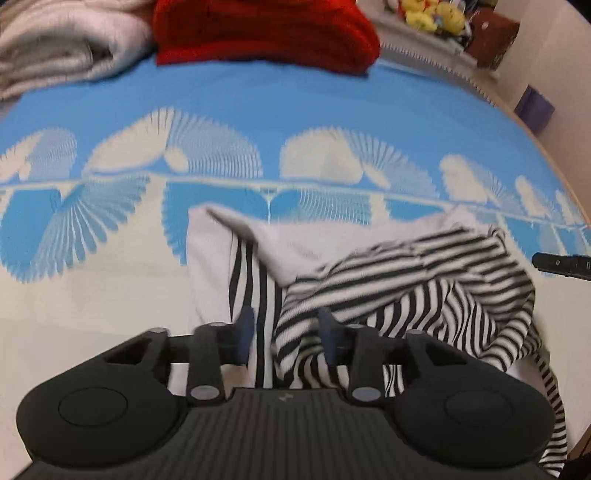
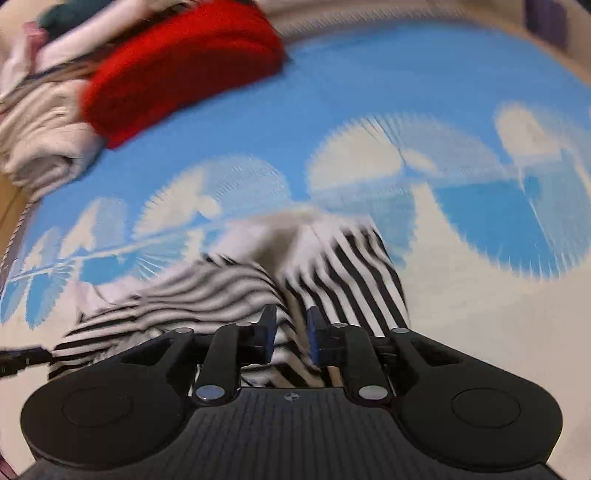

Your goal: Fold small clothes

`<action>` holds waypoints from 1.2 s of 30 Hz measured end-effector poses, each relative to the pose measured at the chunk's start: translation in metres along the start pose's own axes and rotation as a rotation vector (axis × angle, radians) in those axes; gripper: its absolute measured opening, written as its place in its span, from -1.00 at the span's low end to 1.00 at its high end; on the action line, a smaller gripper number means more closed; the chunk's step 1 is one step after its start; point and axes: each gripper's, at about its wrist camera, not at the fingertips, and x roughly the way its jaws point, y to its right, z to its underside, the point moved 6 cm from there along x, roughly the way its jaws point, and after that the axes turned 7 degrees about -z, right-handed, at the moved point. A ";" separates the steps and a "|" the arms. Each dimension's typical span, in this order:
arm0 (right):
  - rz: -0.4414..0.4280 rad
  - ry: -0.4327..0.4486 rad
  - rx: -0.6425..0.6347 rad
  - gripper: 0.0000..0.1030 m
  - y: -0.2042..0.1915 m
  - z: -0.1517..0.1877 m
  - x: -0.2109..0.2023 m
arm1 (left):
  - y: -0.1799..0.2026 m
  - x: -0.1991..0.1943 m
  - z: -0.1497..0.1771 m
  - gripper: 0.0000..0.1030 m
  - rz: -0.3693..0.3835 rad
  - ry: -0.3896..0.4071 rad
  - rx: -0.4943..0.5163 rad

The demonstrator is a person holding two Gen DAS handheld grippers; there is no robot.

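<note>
A small black-and-white striped garment (image 1: 406, 280) with a plain white part (image 1: 295, 243) lies crumpled on the blue and white bedspread (image 1: 258, 110). My left gripper (image 1: 287, 334) hangs over its near left part, jaws apart, striped cloth showing below the gap and no pad pressing on it. In the right wrist view the same garment (image 2: 343, 273) is blurred. My right gripper (image 2: 291, 330) stands over its near edge with a narrow gap between the blue pads, cloth lying beneath. A black tip of the right gripper shows at the left wrist view's right edge.
A red folded cloth (image 1: 266, 33) and a grey-white folded pile (image 1: 55, 48) sit at the far side of the bed. Yellow soft toys (image 1: 432, 16) stand on a shelf beyond. The bed's right edge (image 1: 554, 166) curves close by.
</note>
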 end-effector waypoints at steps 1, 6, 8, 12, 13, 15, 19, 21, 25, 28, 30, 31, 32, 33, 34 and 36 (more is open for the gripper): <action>-0.026 0.012 -0.034 -0.55 -0.007 -0.002 -0.002 | 0.000 -0.004 -0.002 -0.11 0.003 0.021 -0.005; -0.125 -0.007 -0.167 -0.54 -0.035 0.004 0.008 | 0.008 -0.010 -0.011 -0.14 0.051 0.072 -0.006; -0.163 -0.041 -0.201 -0.54 -0.045 0.012 0.015 | 0.017 -0.004 -0.007 -0.14 0.071 0.043 0.027; -0.149 -0.202 -0.270 -0.46 -0.054 0.042 0.041 | 0.027 0.028 0.024 -0.16 -0.033 -0.138 0.164; -0.107 -0.261 -0.290 -0.45 -0.052 0.051 0.049 | 0.026 0.035 0.031 -0.16 -0.068 -0.171 0.189; -0.022 -0.369 -0.316 -0.46 -0.042 0.069 0.064 | 0.026 0.041 0.037 -0.16 -0.096 -0.197 0.217; -0.037 -0.329 -0.322 -0.45 -0.044 0.064 0.058 | 0.020 0.024 0.026 -0.16 -0.066 -0.136 0.171; -0.089 -0.275 -0.302 -0.41 -0.050 0.054 0.047 | 0.021 0.014 0.018 -0.16 -0.025 -0.084 0.140; -0.132 -0.228 -0.289 -0.33 -0.058 0.046 0.038 | 0.034 0.003 0.010 -0.16 0.056 -0.022 0.138; -0.100 -0.274 -0.315 -0.31 -0.054 0.054 0.046 | 0.046 0.006 0.016 -0.16 0.077 -0.036 0.184; -0.037 -0.329 -0.333 -0.31 -0.046 0.063 0.055 | 0.049 0.018 0.027 -0.16 0.049 -0.090 0.222; -0.007 -0.353 -0.334 -0.31 -0.042 0.067 0.058 | 0.049 0.026 0.034 -0.16 0.014 -0.130 0.248; 0.000 -0.365 -0.330 -0.31 -0.039 0.069 0.058 | 0.048 0.033 0.041 -0.17 -0.026 -0.171 0.279; -0.008 -0.364 -0.324 -0.31 -0.037 0.070 0.059 | 0.046 0.037 0.046 -0.19 -0.048 -0.194 0.299; -0.018 -0.354 -0.319 -0.31 -0.038 0.067 0.056 | 0.045 0.039 0.048 -0.20 -0.054 -0.204 0.306; -0.049 -0.321 -0.316 -0.29 -0.042 0.062 0.049 | 0.043 0.033 0.042 -0.20 -0.028 -0.185 0.282</action>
